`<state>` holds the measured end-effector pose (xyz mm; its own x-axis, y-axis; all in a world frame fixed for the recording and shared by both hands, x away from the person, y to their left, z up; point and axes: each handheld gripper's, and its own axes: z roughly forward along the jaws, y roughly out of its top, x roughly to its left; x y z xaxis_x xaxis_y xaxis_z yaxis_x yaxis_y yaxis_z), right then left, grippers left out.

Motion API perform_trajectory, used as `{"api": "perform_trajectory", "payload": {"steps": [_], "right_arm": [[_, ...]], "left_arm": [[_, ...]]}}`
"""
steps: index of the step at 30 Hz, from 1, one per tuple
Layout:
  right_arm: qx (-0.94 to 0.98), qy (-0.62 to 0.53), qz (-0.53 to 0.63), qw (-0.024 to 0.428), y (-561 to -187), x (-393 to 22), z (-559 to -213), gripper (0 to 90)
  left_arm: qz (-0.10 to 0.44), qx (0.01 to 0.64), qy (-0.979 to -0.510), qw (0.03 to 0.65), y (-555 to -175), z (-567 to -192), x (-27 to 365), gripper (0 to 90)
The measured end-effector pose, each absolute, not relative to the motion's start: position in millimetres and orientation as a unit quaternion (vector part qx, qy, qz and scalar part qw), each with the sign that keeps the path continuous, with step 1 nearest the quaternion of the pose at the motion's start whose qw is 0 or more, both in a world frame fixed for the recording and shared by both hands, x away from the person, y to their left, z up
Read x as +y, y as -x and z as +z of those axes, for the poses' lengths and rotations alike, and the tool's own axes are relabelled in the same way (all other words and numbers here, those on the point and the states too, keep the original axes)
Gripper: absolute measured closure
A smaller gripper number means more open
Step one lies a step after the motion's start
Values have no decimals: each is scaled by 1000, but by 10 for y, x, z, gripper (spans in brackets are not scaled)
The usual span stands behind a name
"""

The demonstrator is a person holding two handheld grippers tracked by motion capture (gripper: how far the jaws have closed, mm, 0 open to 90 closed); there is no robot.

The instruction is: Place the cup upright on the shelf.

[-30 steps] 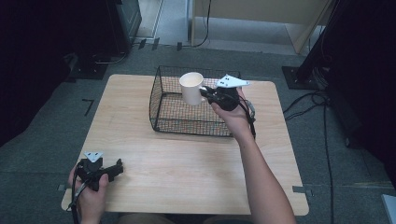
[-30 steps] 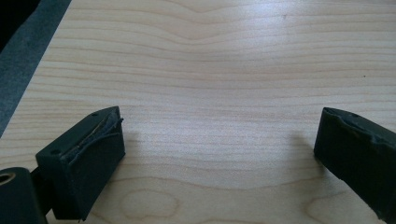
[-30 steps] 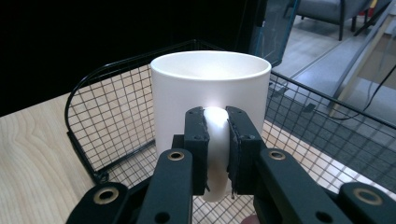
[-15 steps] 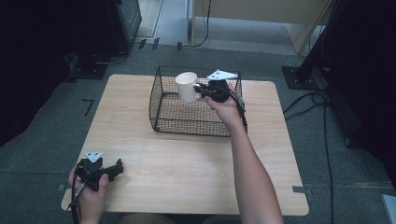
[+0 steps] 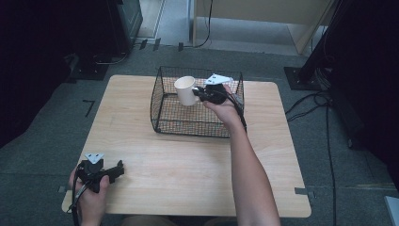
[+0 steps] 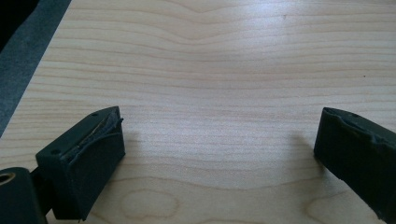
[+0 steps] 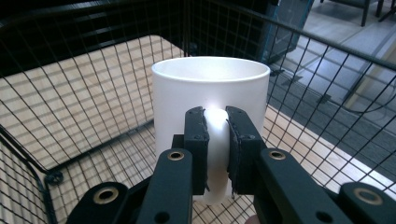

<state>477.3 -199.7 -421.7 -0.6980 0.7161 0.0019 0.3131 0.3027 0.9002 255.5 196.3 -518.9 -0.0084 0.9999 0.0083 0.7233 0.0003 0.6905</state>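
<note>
Upright mug (image 7: 210, 102), handle toward camera

A light wooden table (image 5: 141, 117) with rounded corners stands on grey carpet (image 5: 42, 155) — its pale grain shows clearly in the left gripper view (image 6: 224, 60). Black tape marks (image 5: 88, 106) lie on the carpet off the table's left side. Beyond the far edge, a lighter strip of floor (image 5: 244, 33) runs past a pale wooden cabinet (image 5: 263, 9) and a dark cabinet (image 5: 124, 19). At the right, a black stand base (image 5: 301, 77) sits among loose black cables (image 5: 324, 101). The left and right margins of the room are dark — daylight falls across the middle.
</note>
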Motion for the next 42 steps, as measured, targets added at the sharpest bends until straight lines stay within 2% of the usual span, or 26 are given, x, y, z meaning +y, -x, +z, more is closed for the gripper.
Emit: {"api": "perform_trajectory", "payload": {"steps": [35, 42], "right_arm": [[821, -331, 419, 202, -4827, -1970, -4417, 799], [829, -341, 392, 205, -4812, -1996, -4431, 751]], "left_arm": [[267, 658, -655, 259, -2555, -5188, 1963, 19], [267, 658, -655, 259, -2556, -5188, 1963, 19]]}}
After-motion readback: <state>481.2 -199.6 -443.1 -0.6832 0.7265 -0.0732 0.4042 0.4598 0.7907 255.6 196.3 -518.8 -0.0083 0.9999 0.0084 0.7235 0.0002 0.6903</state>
